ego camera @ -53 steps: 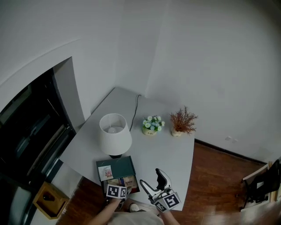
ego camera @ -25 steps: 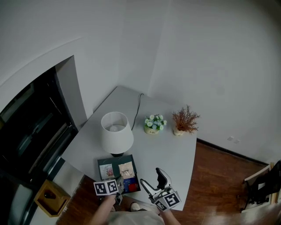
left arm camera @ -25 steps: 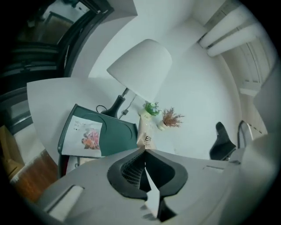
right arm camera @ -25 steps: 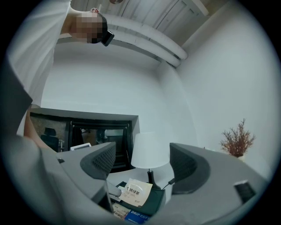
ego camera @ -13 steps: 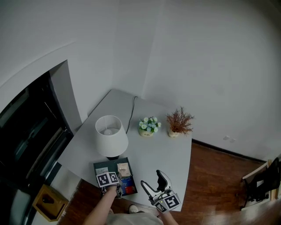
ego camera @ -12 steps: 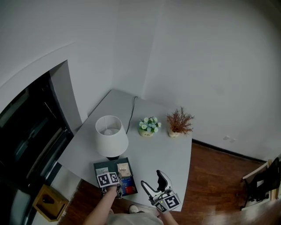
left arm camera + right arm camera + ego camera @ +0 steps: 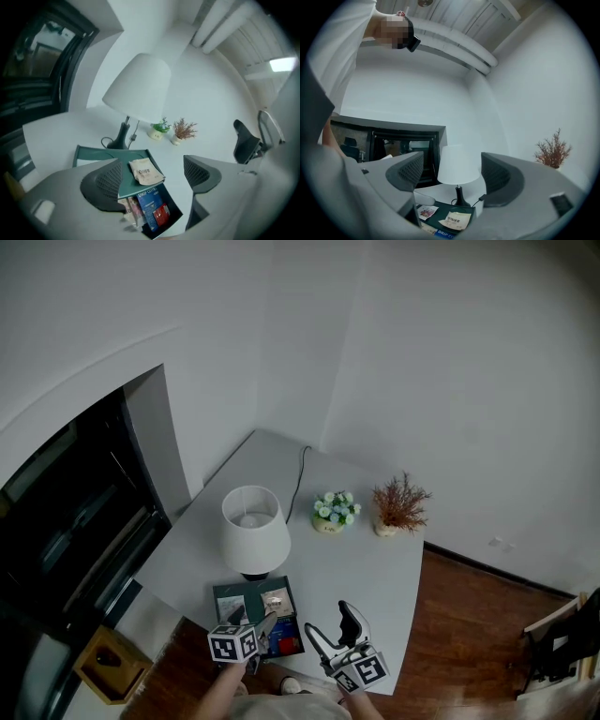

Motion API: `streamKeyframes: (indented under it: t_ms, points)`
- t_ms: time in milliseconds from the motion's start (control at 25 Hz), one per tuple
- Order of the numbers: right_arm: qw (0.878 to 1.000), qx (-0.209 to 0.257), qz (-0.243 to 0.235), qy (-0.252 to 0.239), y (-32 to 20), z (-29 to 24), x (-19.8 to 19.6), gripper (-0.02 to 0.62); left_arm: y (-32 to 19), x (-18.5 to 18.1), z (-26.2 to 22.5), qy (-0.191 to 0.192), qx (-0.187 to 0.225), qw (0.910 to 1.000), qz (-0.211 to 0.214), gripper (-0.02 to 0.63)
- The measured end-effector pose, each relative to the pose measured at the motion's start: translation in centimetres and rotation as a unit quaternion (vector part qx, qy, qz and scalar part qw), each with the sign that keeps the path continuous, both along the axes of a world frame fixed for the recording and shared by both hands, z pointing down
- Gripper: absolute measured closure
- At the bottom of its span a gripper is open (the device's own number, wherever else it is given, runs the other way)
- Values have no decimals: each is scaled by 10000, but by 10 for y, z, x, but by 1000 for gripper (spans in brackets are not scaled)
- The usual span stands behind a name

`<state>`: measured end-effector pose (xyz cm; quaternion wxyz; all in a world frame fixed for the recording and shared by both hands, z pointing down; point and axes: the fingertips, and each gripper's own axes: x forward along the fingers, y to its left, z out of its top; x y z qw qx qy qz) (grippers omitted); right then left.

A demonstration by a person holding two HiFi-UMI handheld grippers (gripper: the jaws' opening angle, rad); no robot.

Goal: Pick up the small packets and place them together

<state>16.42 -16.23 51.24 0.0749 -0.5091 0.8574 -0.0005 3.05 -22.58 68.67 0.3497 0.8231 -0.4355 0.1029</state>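
A pale grey bench (image 7: pixel 361 563) fills the corner of a room with plain white walls. A dark window opening (image 7: pixel 75 521) lies at its 9 o'clock and reddish wooden floor (image 7: pixel 469 634) at its 3 o'clock. A yellowish wooden box (image 7: pixel 108 664) sits on the floor at the bench's 8 o'clock.

A white-shaded table lamp (image 7: pixel 255 531) on a black foot stands near the middle of the bench. At its 2 o'clock is a small pot of pale blue-green flowers (image 7: pixel 336 511). A pot of rust-brown dried twigs (image 7: pixel 400 505) sits just beside the flowers at 3 o'clock.

At the lamp's 6 o'clock, by the near edge, lies a dark green rectangular tray (image 7: pixel 225 594). A beige paper packet (image 7: pixel 146 171) rests flat on its green upper surface. A blue packet with a red patch (image 7: pixel 152 208) lies at the beige one's 6 o'clock. A white packet with a pink picture (image 7: pixel 426 212) lies near the tray's left side.

The left gripper (image 7: pixel 260 629) comes in from the bottom edge and tilts down over the tray's near end. Its jaws have just been opening and stand wide. The beige paper packet shows in the gap beyond them, but the pads press on nothing.

The right gripper (image 7: pixel 330 624) is at the tray's 3 o'clock, held roughly level. Its jaws are spread wide and it is empty; only the distant lamp shows between them.
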Motion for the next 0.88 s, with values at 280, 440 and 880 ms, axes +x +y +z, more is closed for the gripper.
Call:
streamKeyframes:
  t_ms: [280, 440, 880]
  points:
    - [9995, -5, -255, 183, -11, 2, -22, 207, 31, -62, -76, -501, 1583, 9854, -373, 173]
    - [9984, -107, -391, 383, -12, 7, -39, 207, 47, -96, -124, -963, 2650, 9561, -797, 151]
    - [9966, -178, -562, 584, -9, 12, -66, 209, 69, -135, -149, -1542, 3189, 9278, -1167, 146]
